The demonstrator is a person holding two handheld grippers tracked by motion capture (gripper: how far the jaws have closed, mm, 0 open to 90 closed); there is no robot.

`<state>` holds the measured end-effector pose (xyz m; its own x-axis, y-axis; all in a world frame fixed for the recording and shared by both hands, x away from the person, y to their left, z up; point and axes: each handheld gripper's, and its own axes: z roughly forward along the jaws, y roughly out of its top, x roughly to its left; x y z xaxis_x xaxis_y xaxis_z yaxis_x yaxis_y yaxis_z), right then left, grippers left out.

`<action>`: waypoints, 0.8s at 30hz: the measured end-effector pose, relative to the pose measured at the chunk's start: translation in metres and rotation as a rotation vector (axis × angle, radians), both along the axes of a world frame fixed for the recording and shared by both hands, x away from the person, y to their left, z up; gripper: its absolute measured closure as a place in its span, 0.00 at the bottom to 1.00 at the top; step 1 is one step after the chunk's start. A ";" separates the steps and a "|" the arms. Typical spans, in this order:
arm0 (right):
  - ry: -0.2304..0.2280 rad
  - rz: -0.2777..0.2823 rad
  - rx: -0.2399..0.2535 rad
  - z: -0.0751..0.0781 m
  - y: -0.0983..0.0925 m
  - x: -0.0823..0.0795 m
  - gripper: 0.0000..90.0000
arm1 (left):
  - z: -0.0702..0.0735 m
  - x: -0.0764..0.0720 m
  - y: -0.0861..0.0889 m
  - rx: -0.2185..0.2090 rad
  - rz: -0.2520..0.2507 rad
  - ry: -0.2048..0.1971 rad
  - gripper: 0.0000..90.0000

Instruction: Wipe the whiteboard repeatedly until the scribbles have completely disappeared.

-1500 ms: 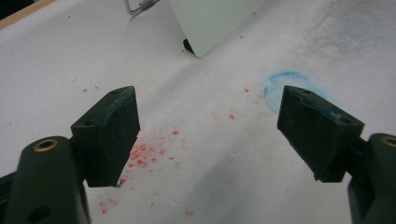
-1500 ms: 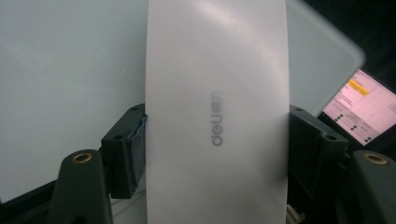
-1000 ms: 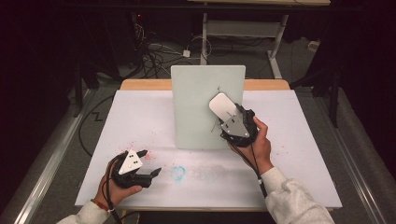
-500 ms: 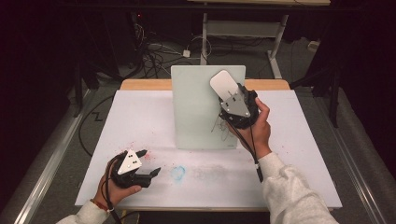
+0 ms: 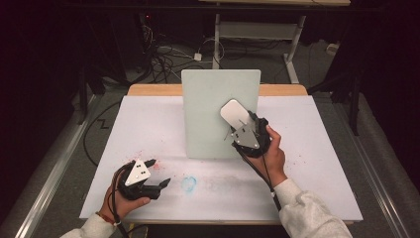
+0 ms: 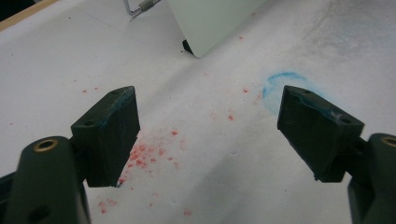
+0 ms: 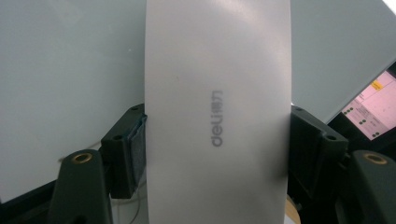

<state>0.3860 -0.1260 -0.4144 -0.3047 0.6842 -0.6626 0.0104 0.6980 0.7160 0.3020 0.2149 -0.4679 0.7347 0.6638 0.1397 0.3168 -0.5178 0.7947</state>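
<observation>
A pale green-white board (image 5: 208,99) stands upright at the middle of the white-covered table (image 5: 322,148). My right gripper (image 5: 239,124) is shut on a white eraser (image 5: 234,113) and holds it against the board's lower right face. In the right gripper view the eraser (image 7: 217,116), printed "deli", sits between both jaws in front of the board (image 7: 70,60). My left gripper (image 5: 158,171) rests open at the front left of the table. Nothing sits between its jaws in the left gripper view (image 6: 210,135), where a blue ring mark (image 6: 280,86) lies beside the right jaw.
Red specks (image 6: 144,154) dot the sheet by the left gripper, and the board's wire stand (image 6: 140,7) shows behind its corner. A faint grey smear (image 5: 228,181) runs along the front of the table. Cables (image 5: 163,54) and desk legs lie on the floor beyond.
The right gripper carried the eraser up the board face, then back down to about where it began. The left gripper has stayed put and open.
</observation>
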 end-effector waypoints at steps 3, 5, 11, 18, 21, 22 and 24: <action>0.007 0.007 -0.014 -0.005 -0.005 -0.002 0.34 | 0.001 -0.001 -0.001 0.000 -0.004 -0.006 0.23; 0.008 0.007 -0.002 -0.002 -0.008 -0.001 0.34 | 0.001 -0.001 -0.002 0.004 -0.007 -0.006 0.23; -0.033 -0.021 0.033 0.021 -0.006 0.009 0.34 | 0.001 -0.001 -0.001 0.002 -0.005 -0.005 0.23; -0.052 -0.025 0.083 0.043 0.004 0.018 0.34 | 0.001 -0.001 0.000 0.001 -0.009 -0.007 0.23; -0.040 -0.008 0.070 0.034 0.006 0.015 0.34 | 0.001 -0.001 0.001 -0.001 -0.007 -0.007 0.23; -0.036 -0.004 0.047 0.028 0.006 0.012 0.34 | 0.001 -0.001 0.001 -0.002 -0.006 -0.005 0.23; -0.015 0.005 0.020 0.017 0.005 0.007 0.34 | 0.001 -0.001 0.001 -0.001 -0.007 -0.007 0.23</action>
